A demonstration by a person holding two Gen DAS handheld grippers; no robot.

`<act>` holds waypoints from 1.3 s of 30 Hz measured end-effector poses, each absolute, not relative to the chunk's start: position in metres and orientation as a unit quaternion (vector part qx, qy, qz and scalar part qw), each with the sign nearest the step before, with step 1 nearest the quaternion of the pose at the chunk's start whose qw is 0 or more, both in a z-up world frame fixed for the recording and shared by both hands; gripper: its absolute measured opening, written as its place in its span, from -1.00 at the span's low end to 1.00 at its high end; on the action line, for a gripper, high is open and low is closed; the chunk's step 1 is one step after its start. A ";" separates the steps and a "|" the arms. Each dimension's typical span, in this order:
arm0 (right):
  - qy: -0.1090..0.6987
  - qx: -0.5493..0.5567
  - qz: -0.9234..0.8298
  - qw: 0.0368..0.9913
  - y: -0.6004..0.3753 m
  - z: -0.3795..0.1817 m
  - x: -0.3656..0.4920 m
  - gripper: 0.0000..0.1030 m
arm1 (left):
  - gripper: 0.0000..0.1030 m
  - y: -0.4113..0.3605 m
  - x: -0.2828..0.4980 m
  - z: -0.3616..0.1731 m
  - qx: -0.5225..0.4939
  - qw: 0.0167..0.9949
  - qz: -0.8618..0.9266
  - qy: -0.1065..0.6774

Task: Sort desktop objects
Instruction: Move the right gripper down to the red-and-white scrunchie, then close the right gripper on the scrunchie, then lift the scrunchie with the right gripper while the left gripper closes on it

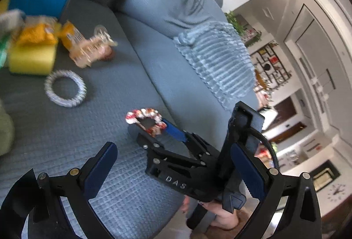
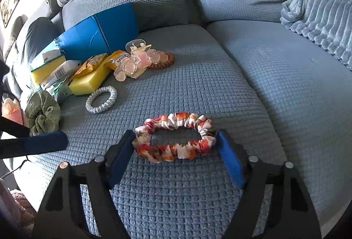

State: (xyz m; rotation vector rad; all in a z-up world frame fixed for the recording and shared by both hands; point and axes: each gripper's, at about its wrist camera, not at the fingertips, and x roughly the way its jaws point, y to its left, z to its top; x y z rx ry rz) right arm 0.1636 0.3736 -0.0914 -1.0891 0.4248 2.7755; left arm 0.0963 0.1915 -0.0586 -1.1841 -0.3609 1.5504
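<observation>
On left-view gripper body [image 1: 176,181]: "DAS".

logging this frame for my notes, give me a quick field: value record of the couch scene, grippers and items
surface: grey-blue sofa seat
right gripper: open, fingers either side of the floral scrunchie, touching its ends
left gripper: open, above the seat, holding nothing
silver coil hair tie: lies flat, apart from the scrunchie
clear hair claw: on the item pile
brown coil tie: beside the claw
yellow sponge: in the pile
green cloth: bunched at the left
blue box: against the cushion
</observation>
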 end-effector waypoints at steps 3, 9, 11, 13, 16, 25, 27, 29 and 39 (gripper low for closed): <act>0.142 -0.356 0.922 0.050 0.370 -0.092 0.163 0.44 | 0.99 0.197 0.092 -0.066 -0.509 0.558 0.635 -0.161; 0.116 -0.353 0.926 0.063 0.367 -0.093 0.159 0.05 | 0.99 0.193 0.088 -0.075 -0.516 0.554 0.628 -0.180; 0.109 -0.352 0.927 0.066 0.366 -0.093 0.159 -0.05 | 0.99 0.192 0.088 -0.076 -0.519 0.552 0.627 -0.181; 0.107 -0.350 0.928 0.068 0.367 -0.093 0.159 -0.14 | 0.99 0.191 0.088 -0.076 -0.519 0.553 0.627 -0.181; 0.112 -0.345 0.930 0.064 0.368 -0.091 0.160 -0.56 | 0.99 0.189 0.089 -0.075 -0.518 0.554 0.624 -0.188; 0.149 -0.327 0.933 0.027 0.365 -0.086 0.169 -0.57 | 0.99 0.181 0.088 -0.068 -0.506 0.563 0.620 -0.203; 0.156 -0.319 0.935 0.016 0.362 -0.082 0.172 -0.57 | 0.99 0.180 0.089 -0.065 -0.506 0.564 0.619 -0.206; 0.174 -0.307 0.936 0.003 0.362 -0.077 0.176 -0.57 | 0.99 0.175 0.090 -0.061 -0.506 0.566 0.614 -0.216; 0.207 -0.271 0.937 -0.076 0.344 -0.045 0.191 -0.57 | 0.99 0.148 0.078 -0.045 -0.489 0.538 0.632 -0.270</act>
